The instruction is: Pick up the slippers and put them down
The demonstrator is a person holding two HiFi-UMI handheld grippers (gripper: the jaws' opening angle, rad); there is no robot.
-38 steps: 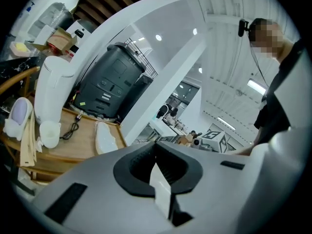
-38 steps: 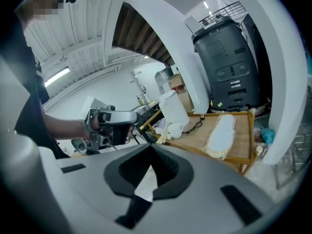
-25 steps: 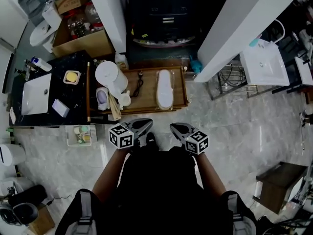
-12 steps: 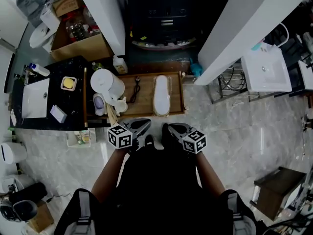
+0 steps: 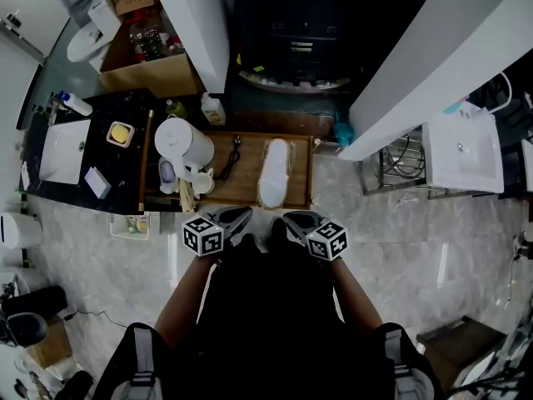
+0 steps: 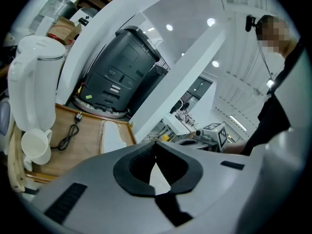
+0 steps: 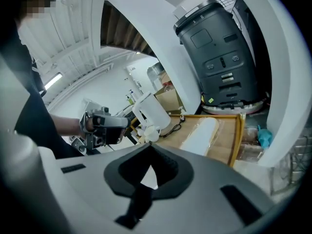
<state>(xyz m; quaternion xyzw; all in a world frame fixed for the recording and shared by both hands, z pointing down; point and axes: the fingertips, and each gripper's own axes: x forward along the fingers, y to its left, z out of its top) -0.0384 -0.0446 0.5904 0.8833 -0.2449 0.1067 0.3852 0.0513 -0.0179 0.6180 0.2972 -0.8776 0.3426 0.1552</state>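
Note:
White slippers (image 5: 275, 173) lie flat as one long bundle on a low wooden tray table (image 5: 250, 197), right of its middle. In the left gripper view the slippers (image 6: 113, 136) show beyond my jaws, and in the right gripper view the slippers (image 7: 202, 133) lie ahead to the right. My left gripper (image 5: 239, 216) and right gripper (image 5: 286, 220) hang side by side just short of the tray's front edge. Both are shut and hold nothing. Neither touches the slippers.
A white kettle (image 5: 185, 144), a white cup (image 5: 206, 182) and a black cable (image 5: 231, 158) sit on the tray's left part. A black machine (image 5: 291, 40) stands behind it between white pillars (image 5: 204, 23). A dark counter with a sink (image 5: 62, 152) is at the left.
Both grippers have come forward together, closer to the tray's front edge. The jaws of both stayed shut.

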